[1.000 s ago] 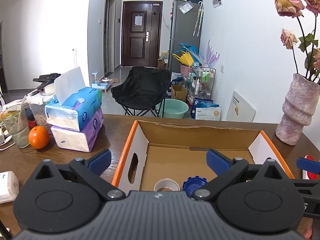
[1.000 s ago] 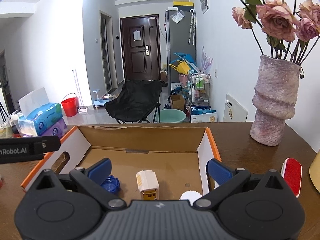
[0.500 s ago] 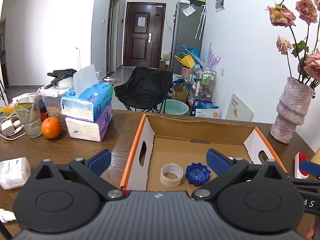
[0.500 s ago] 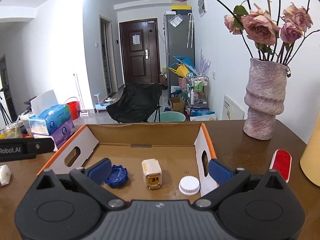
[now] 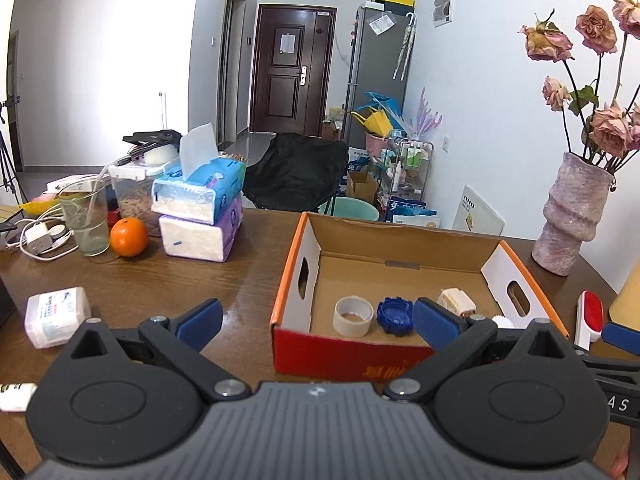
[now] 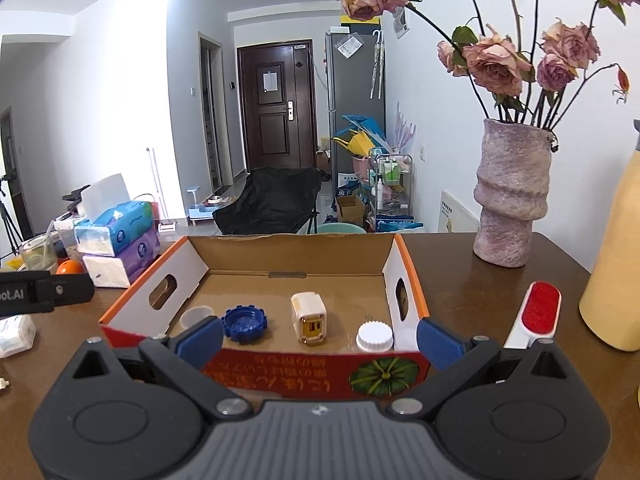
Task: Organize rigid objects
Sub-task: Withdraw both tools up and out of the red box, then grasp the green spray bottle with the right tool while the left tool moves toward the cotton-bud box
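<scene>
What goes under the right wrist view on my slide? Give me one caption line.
Open right hand-held gripper facing a cardboard box holding a tape roll, blue cap, charger and white cap.

The left gripper (image 5: 316,322) hangs wide open and empty over the table (image 5: 168,284), just before the near wall of the box (image 5: 352,354). Inside the box lie a tape roll (image 5: 352,316), a blue cap (image 5: 395,315), a cream charger (image 5: 457,301) and, mostly hidden, a white cap (image 5: 505,322). A white bottle (image 5: 56,316) lies left; tissue packs (image 5: 202,210), an orange (image 5: 129,237) and a glass (image 5: 86,218) stand farther back. A vase (image 5: 572,212) and red brush (image 5: 590,314) sit right of the box.
</scene>
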### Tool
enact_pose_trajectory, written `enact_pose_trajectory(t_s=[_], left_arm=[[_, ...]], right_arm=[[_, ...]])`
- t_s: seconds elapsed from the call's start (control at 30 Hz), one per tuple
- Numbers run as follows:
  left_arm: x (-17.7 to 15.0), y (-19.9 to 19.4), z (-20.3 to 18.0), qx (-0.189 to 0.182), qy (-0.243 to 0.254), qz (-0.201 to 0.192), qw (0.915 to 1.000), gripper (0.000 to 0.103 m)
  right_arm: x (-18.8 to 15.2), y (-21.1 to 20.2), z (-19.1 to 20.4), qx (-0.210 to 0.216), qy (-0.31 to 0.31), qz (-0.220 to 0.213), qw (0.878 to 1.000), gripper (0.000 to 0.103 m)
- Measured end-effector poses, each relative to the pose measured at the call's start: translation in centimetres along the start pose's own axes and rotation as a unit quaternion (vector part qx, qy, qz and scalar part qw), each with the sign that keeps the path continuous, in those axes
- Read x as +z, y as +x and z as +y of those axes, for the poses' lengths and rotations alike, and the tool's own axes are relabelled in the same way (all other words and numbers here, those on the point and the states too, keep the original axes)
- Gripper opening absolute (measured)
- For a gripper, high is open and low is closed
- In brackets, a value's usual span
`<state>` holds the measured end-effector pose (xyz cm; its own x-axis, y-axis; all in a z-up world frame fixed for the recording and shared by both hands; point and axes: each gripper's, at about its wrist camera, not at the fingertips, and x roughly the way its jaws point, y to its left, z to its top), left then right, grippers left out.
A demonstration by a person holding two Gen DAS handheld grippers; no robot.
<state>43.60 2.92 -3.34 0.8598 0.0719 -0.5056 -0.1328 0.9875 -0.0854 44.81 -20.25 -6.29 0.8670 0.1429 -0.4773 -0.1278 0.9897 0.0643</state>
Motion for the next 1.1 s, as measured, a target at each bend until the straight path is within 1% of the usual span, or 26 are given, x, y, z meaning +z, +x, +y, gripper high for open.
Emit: enact_pose_trajectory(t_s=[0.23,0.63,0.93,1.1], left_arm=[[-1.7,-2.7,0.1,0.002,0.006,0.003,1.0000,0.103],[-6.3,-8.0,1.8,-0.001,-0.001,0.006,1.0000,0.103],[-9.4,-9.9,3.2,0.008,-0.003,0.025,0.9996,0.103],[-10.6,-10.8,4.0,0.013,-0.004,0.030,0.9995,0.103]], right_arm=[[-1.6,-2.7,0.3,0.000,0.004,-0.002,1.000,0.103],[-5.1,-7.2,1.0,0.001,-0.002,0.003,1.000,0.103],[-8.2,-9.8,0.8,-0.012,-0.007,0.019,1.000,0.103],[-9.6,-10.3,0.4,-0.022,-0.010,0.032,0.999,0.103]])
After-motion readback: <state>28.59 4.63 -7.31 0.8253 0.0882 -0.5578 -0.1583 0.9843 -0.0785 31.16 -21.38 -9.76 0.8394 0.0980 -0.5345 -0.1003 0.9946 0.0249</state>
